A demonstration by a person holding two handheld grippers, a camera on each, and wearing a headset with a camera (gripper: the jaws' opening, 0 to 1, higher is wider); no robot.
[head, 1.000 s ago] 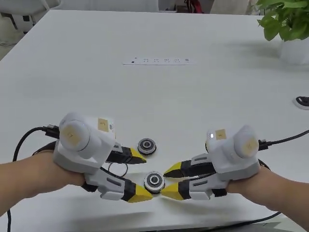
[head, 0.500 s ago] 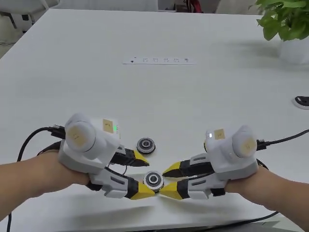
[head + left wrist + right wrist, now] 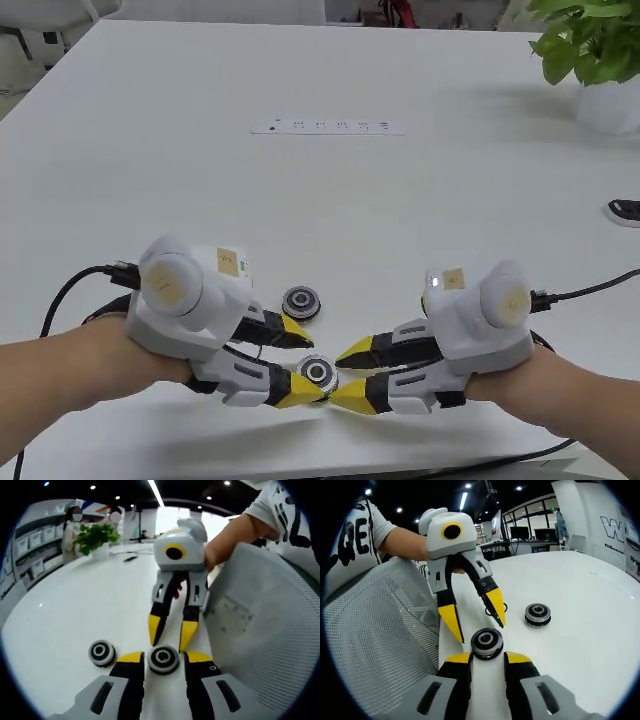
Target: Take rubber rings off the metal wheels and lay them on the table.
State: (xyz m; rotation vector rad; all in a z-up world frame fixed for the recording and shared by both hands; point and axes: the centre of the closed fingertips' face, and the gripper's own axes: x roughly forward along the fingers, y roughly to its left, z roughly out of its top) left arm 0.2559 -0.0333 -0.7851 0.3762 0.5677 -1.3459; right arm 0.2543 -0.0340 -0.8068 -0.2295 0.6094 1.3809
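Observation:
A metal wheel with a black rubber ring [image 3: 317, 372] lies flat near the table's front edge, between the two grippers. My left gripper [image 3: 303, 363] is open, and its yellow tips flank the wheel [image 3: 163, 659] closely on both sides. My right gripper [image 3: 346, 373] faces it from the other side, also open, with the wheel [image 3: 487, 643] just beyond its tips. A second ringed wheel [image 3: 301, 301] lies a little farther back on the table, seen to the left [image 3: 102, 653] in the left gripper view and to the right [image 3: 537, 614] in the right gripper view.
A white socket strip [image 3: 328, 127] lies mid-table. A potted plant [image 3: 595, 55] stands far right, with a small black object [image 3: 626, 211] at the right edge. Black cables trail from both grippers. A mesh chair back [image 3: 380, 630] is close behind the table's front edge.
My left gripper has edged to the right, bringing its tips closer around the near wheel. The right gripper and both wheels have stayed in place.

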